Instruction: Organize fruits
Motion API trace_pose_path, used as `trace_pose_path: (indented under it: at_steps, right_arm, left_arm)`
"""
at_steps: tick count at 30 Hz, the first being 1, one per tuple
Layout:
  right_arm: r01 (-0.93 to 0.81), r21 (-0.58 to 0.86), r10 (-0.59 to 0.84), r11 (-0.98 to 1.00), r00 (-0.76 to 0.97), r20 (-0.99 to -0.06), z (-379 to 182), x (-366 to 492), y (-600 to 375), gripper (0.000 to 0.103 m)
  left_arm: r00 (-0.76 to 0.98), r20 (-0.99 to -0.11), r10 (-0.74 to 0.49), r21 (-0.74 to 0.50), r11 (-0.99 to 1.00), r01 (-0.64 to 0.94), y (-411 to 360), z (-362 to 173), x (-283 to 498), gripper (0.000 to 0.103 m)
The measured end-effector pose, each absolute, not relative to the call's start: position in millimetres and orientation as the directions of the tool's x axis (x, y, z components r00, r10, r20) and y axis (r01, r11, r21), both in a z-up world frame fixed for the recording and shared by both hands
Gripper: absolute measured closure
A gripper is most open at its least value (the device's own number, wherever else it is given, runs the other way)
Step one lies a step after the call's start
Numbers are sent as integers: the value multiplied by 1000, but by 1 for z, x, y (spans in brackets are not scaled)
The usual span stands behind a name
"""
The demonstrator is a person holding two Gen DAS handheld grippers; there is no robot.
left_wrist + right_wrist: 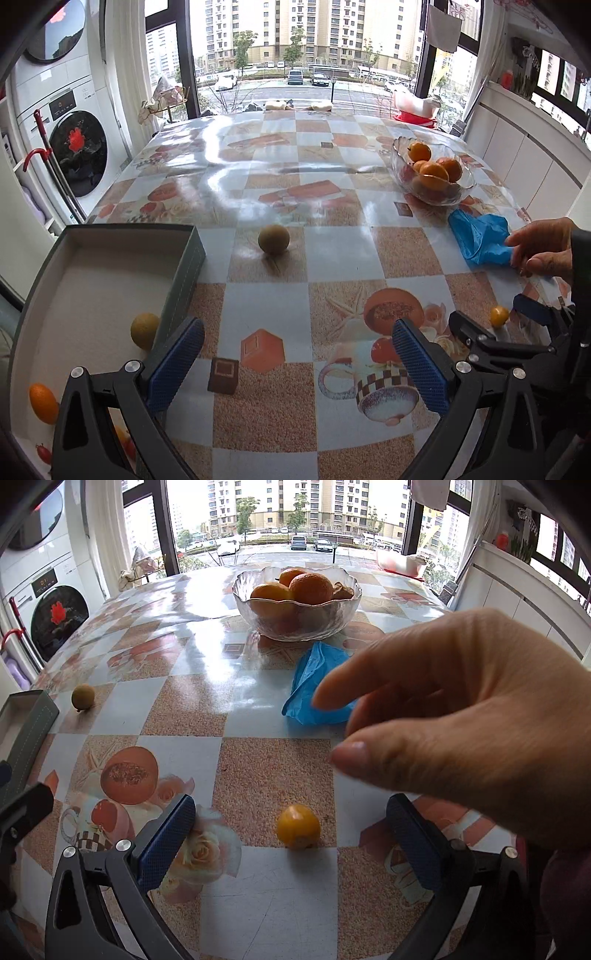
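A small orange fruit (298, 826), round and glossy, lies on the table (269, 897) between and just ahead of the wide-open, empty right gripper (291, 843), while a bare hand (461, 716) hovers above with fingers curled, and the left gripper (297, 363) also gapes empty beside the box (184, 273) near the table's left edge.
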State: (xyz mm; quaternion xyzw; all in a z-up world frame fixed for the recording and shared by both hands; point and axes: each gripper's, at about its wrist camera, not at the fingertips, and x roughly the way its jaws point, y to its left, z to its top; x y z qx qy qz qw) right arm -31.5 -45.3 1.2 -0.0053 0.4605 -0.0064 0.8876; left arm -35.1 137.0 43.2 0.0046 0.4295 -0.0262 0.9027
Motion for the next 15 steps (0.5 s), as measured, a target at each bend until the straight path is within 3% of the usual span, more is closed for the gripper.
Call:
trace_pose_path:
  at_steps: [5,7,9,10,14,15]
  right_arm:
    - [6,-15,-16,1000,576,-817,1,-31,-45,0]
    - [6,-15,-16,1000,576,-817,1,-31,-45,0]
    - [6,-15,-16,1000,576,-817,1,-31,-45,0]
    - [6,-15,-16,1000,576,-817,1,-31,-45,0]
    - [6,-15,-16,1000,576,-817,1,-31,-45,0]
    - [6,-15,-16,1000,576,-817,1,-32,-45,0]
  left_arm:
    - [639,-769,-19,33,997,68,131,47,14,2]
    - [636,-772,12,73,995,70,126,42,30,16]
    - [599,-800,8,66,995,75,126,33,45,17]
    - [587,-810,12,66,995,71,127,29,50,25]
    - [526,-850,17,56,997,59,130,10,63,38]
    - [538,-843,-5,27,998,51,132,10,64,47]
